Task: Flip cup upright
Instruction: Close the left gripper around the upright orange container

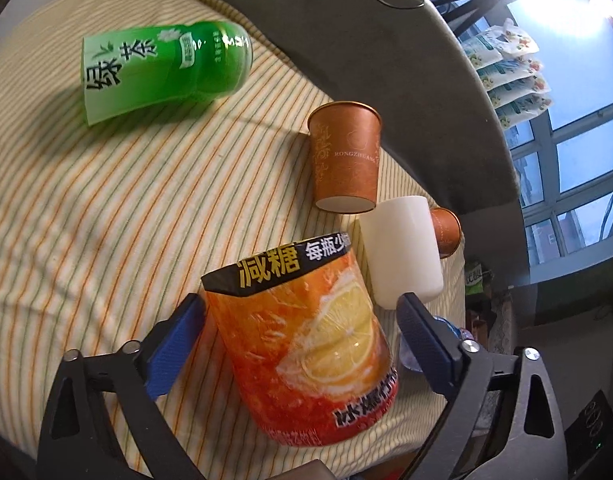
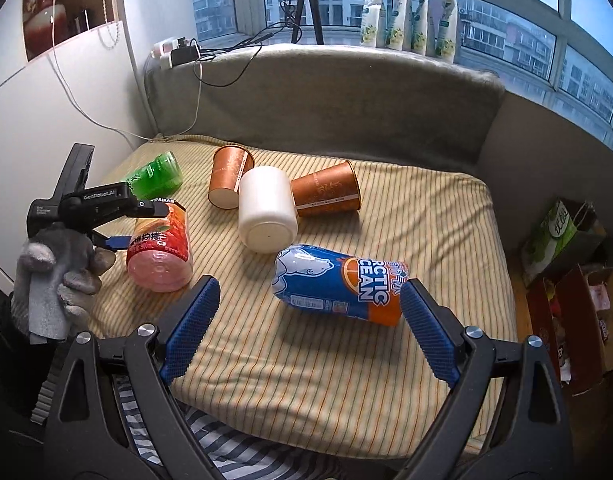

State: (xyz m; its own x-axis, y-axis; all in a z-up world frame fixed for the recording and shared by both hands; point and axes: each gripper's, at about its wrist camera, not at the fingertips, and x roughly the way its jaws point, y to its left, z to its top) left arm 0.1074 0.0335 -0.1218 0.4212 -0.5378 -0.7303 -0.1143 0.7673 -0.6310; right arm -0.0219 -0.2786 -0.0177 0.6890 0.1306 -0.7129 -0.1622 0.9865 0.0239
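1. The left gripper [image 1: 302,344] has its blue-padded jaws spread wide on both sides of the orange-red lemon-print drink cup [image 1: 306,344]. One pad is just beside the cup wall, but I cannot tell if it presses on it.
2. In the right wrist view this orange-red cup [image 2: 160,248] lies on its side at 9 o'clock on the striped yellow cushion [image 2: 326,360], with the pink bottom toward the camera. A grey-gloved hand [image 2: 54,272] holds the left gripper [image 2: 142,226] there.
3. The right gripper [image 2: 310,328] is wide open and holds nothing. It hangs above the near edge of the cushion.
4. The blue and orange cup with a polar bear print [image 2: 338,284] lies on its side, just beyond the right gripper's pads.
5. At 12 o'clock from the blue cup, a white plastic cup [image 2: 266,212] lies between two brown paper cups [image 2: 228,182] [image 2: 326,194], touching both.
6. A green tea-label cup [image 2: 156,178] lies at 10 o'clock, near the grey sofa back [image 2: 346,100].
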